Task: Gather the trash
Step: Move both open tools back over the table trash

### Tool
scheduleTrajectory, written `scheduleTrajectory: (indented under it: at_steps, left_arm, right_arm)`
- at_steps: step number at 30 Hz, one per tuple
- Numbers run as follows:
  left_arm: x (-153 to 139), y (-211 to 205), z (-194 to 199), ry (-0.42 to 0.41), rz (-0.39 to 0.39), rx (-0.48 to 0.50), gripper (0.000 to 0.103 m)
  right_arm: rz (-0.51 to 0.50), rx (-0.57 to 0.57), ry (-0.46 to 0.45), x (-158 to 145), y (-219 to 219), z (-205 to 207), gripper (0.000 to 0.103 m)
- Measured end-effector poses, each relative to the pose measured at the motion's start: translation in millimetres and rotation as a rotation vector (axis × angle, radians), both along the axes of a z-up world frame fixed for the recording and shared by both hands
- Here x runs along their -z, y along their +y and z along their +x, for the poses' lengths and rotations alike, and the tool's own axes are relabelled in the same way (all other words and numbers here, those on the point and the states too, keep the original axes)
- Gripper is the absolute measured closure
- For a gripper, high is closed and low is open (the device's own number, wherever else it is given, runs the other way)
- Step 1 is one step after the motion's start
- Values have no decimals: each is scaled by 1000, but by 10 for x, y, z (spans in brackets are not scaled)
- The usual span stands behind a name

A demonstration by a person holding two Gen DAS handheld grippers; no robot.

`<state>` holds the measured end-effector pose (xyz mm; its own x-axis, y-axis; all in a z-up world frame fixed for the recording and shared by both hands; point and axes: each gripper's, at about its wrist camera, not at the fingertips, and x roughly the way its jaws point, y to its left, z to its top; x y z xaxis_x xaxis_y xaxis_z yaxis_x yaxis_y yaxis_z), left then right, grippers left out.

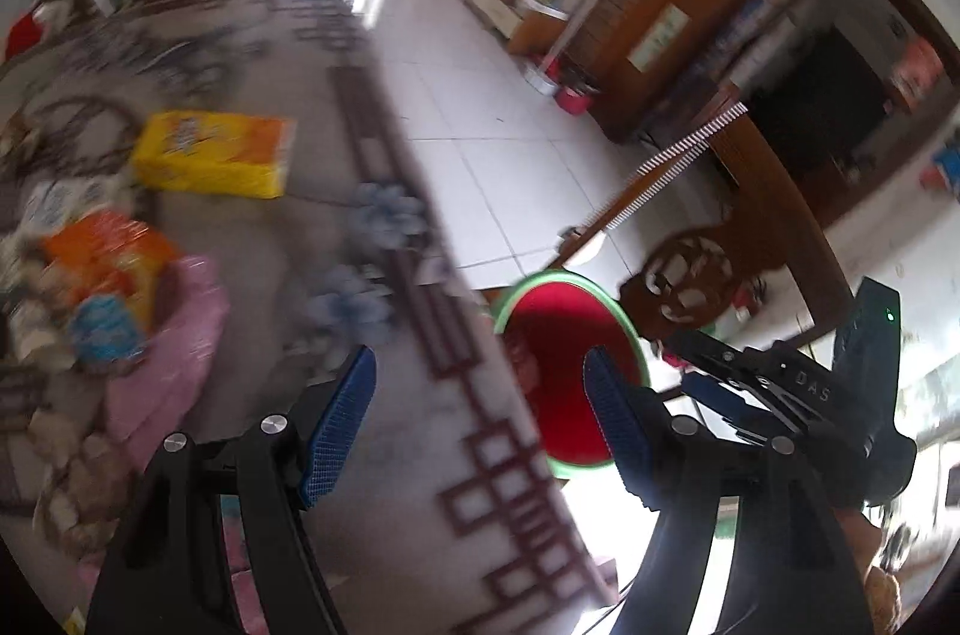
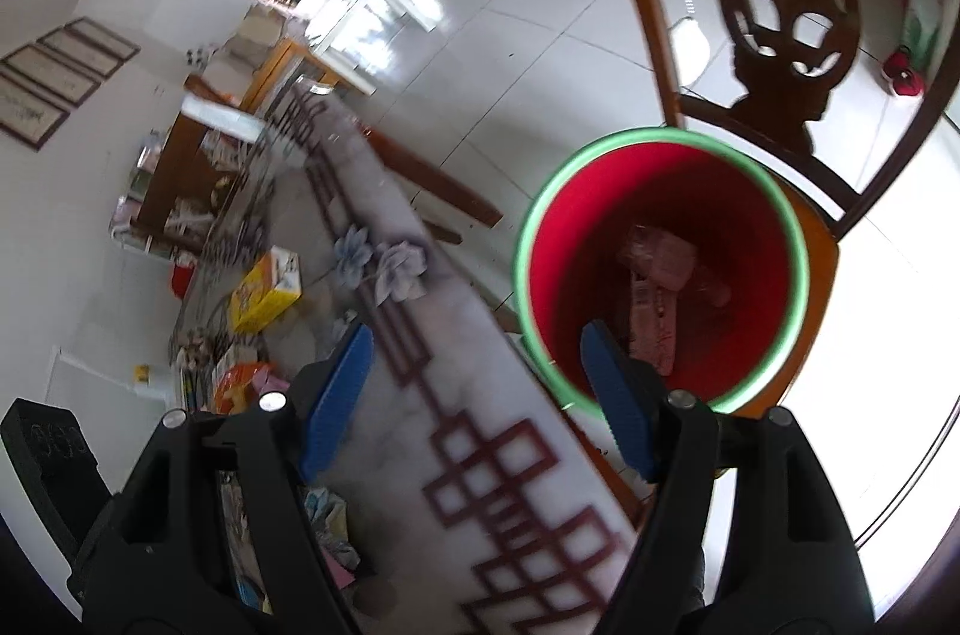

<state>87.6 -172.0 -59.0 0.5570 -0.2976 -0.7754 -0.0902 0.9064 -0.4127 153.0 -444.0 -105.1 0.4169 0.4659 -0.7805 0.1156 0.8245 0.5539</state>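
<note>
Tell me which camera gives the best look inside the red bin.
The right wrist view. It looks down into the red bin, showing the whole green rim and pinkish trash at the bottom. The left wrist view shows the bin only from the side, blurred, partly behind the table edge and a claw finger, contents hidden.
</note>
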Motion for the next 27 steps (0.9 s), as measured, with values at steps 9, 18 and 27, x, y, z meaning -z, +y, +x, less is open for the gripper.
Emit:
scheduleTrajectory:
  at_steps: [9,18,27]
  left_arm:
    - [48,640,-279,17,-7,-85,35]
    - [-4,1079,-489,-5,-15,-93,35]
    - [5,1442,-683,-11,-25,-88,34]
  right_arm:
    - [-17,-81,-8,-67,627,-63,33]
    - [-24,-124,-18,-147,1189,-236,32]
    - [-36,-131,-22,-195,1558,-471,30]
